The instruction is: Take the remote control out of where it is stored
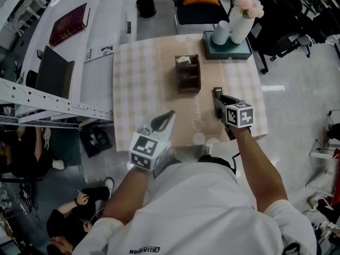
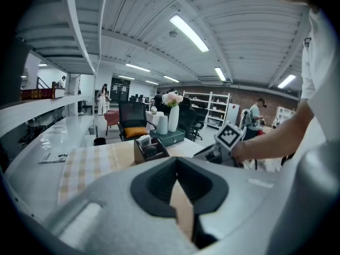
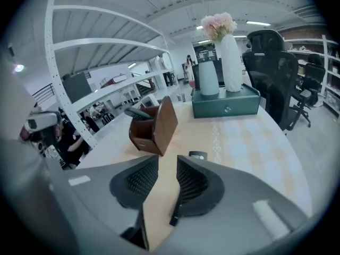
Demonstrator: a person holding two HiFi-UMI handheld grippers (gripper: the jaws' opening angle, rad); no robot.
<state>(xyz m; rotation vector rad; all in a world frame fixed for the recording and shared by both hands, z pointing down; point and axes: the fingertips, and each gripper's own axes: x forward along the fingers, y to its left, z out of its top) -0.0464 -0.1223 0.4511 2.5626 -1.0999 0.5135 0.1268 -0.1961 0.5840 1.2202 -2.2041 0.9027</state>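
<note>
A brown wooden organizer box (image 1: 188, 74) stands near the middle of the checked table (image 1: 138, 84). The dark remote control (image 3: 136, 112) pokes out of the box's top, and a white item (image 1: 183, 60) sits in its far compartment. My right gripper (image 1: 218, 93) hovers low over the table to the right of the box, and its jaws (image 3: 167, 161) stand apart with nothing between them. My left gripper (image 1: 170, 113) is at the table's near edge, in front of the box, with its tips (image 2: 177, 162) together and nothing held.
At the back right corner a teal box (image 1: 229, 50) carries a white vase of pink flowers (image 1: 243, 21) and a pale cup (image 1: 220, 32). A small black piece (image 3: 197, 155) lies just past my right jaws. White shelving (image 1: 64, 62) runs along the left. A black chair (image 1: 199, 1) stands behind the table.
</note>
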